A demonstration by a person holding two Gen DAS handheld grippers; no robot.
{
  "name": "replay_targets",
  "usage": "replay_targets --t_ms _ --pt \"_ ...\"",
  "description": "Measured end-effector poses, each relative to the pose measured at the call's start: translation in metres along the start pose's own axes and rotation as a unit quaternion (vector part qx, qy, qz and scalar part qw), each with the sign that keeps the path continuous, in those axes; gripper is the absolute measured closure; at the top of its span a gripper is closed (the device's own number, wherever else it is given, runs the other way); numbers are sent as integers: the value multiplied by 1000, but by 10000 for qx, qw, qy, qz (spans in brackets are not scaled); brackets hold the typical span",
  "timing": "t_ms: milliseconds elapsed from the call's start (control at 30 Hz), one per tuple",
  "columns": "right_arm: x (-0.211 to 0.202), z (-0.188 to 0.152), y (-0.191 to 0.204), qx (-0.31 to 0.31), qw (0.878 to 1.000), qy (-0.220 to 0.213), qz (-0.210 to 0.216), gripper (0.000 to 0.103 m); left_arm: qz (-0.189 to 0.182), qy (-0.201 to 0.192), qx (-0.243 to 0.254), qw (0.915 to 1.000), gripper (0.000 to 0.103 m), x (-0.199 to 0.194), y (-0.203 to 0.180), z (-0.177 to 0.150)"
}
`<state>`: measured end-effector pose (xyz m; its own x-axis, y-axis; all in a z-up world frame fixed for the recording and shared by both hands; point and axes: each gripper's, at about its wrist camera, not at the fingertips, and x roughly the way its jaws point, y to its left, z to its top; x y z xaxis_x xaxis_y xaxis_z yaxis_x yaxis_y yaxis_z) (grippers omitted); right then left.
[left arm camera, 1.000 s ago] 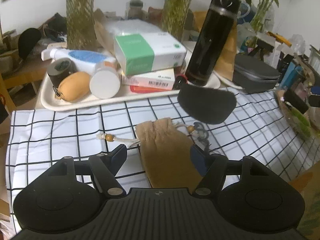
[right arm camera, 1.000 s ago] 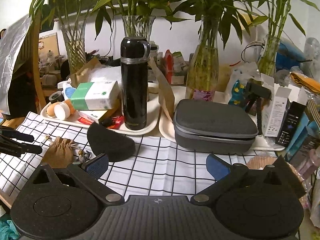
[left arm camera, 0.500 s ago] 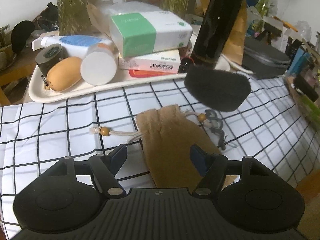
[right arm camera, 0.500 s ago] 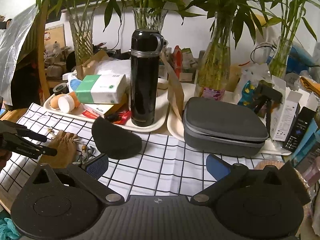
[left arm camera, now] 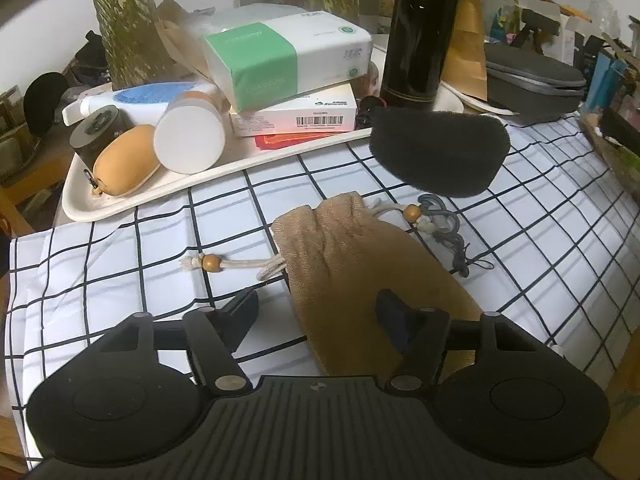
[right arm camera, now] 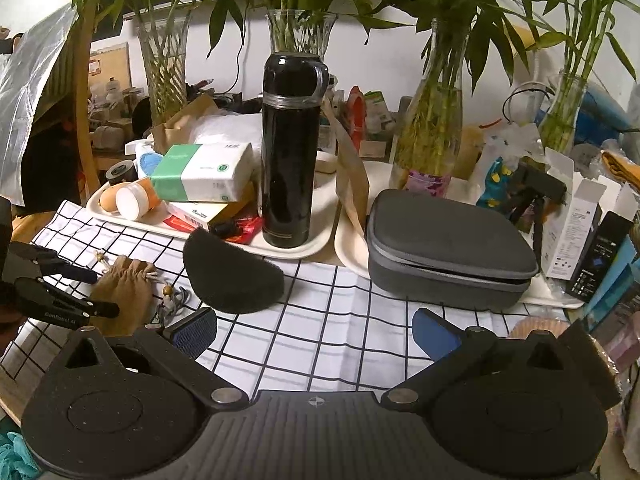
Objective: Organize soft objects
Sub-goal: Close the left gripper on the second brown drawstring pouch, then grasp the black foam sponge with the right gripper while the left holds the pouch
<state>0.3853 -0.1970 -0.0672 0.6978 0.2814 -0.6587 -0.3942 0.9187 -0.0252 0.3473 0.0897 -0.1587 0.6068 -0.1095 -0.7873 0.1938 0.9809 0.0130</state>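
Checked white cloth (right arm camera: 320, 320) is covering the near part of the table, and it is carrying the two soft things that seem to be waiting for sorting. Behind it, along the far edge of the cloth, a cream tray (left arm camera: 132, 196) is holding a tissue pack (left arm camera: 288, 60), a tall black flask (right arm camera: 290, 152) and smaller bits, while a grey zip case (right arm camera: 448, 240) is sitting on a second tray toward the far right corner. A black foam pad (left arm camera: 436, 152) is lying near the middle of the cloth, just in front of the first tray's rim. A tan drawstring pouch (left arm camera: 360, 264) is lying flat toward the near left edge of the cloth, its beaded cord (left arm camera: 212, 262) trailing out to one side. The left gripper (left arm camera: 316, 312) is hanging low over the pouch's bottom end with its jaws closing at a middling width; one finger is sitting over the fabric, the other beside it on bare cloth, and the pads are not pinching yet. The right gripper (right arm camera: 316, 328) is hovering over bare cloth with its fingers spread wide and nothing between them. By the look of it the task is barely begun: neither soft thing is gripped or put away, and the pouch pickup looks like the step in hand.
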Motion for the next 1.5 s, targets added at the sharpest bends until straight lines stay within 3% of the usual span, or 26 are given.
replay_targets --t_ms 200,300,433,800,1067,1500 --pt "2 0 3 -37 10000 36 6 0 -6 -17 1 10000 69 -2 -1 1" --pt "2 0 3 -45 10000 48 6 0 -3 3 -23 10000 88 -3 1 1" --pt "3 0 3 -47 10000 57 12 0 -102 50 -170 9998 99 -4 6 2" --pt "12 0 4 -121 9999 103 48 0 -128 -19 48 9999 101 -10 -3 2" --pt "28 2 4 -244 9990 58 374 0 -112 -179 3 9998 101 -19 -1 8" --pt "98 6 19 -924 9915 110 912 0 -74 -349 -177 9992 101 -36 8 15"
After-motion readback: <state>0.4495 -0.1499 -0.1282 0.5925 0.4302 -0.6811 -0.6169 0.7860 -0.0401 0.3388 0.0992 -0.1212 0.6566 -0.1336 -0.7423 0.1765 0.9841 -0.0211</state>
